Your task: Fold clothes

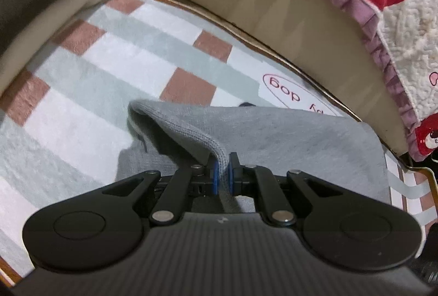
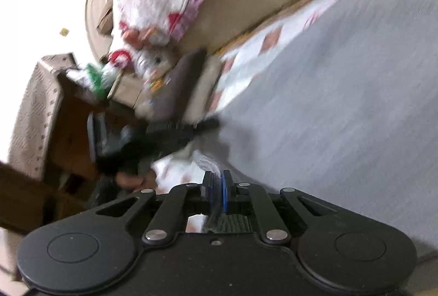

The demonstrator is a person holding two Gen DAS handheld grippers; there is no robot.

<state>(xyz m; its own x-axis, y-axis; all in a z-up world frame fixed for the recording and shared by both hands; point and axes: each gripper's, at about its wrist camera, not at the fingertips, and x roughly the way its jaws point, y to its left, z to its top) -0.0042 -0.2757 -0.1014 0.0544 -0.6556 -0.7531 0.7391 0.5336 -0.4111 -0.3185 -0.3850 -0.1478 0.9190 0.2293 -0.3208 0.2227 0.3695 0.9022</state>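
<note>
Left tongs (image 1: 222,169) pinching grey garment (image 1: 287,137) hem, right tongs (image 2: 217,183) seemingly likewise

Even indoor light — right view motion-blurred

Plain heather-grey knit garment (image 1: 287,137) in the lower middle of the frame, lying on a blanket (image 1: 115,82) checked in white, pale grey-green and dusty pink squares. Cream quilted cover (image 1: 405,30) at upper right, edged with a mauve ruffle and scattered with red patches. Black grippers with blue pads on the fingers (image 1: 215,178).
</note>
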